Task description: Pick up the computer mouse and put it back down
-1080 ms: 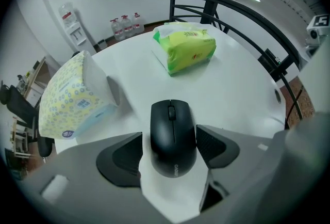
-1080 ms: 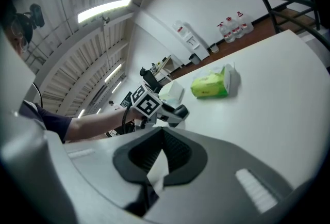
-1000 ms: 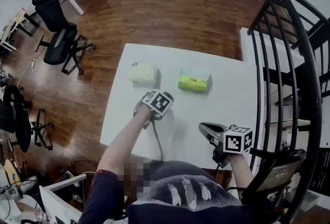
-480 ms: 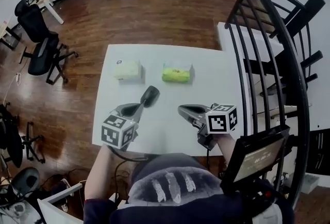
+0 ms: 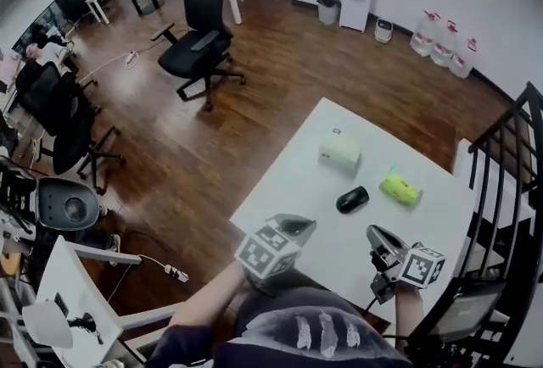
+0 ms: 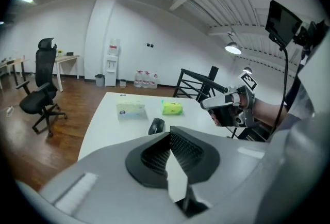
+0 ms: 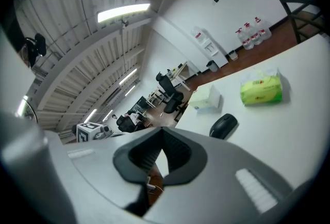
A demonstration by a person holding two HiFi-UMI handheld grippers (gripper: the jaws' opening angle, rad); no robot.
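The left gripper (image 5: 299, 225) is held shut and empty over the counter's (image 5: 288, 180) near edge. The right gripper (image 5: 375, 234) is shut too.

Bare table (image 5: 287, 181) lies open at lower centre of the head view, while the mouse (image 5: 352, 199), box (image 5: 339, 153) and pack (image 5: 400, 187) obstruct the middle right.

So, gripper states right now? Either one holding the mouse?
Left gripper: closed, empty.
Right gripper: closed, empty.
Mouse: on the table, held by neither.
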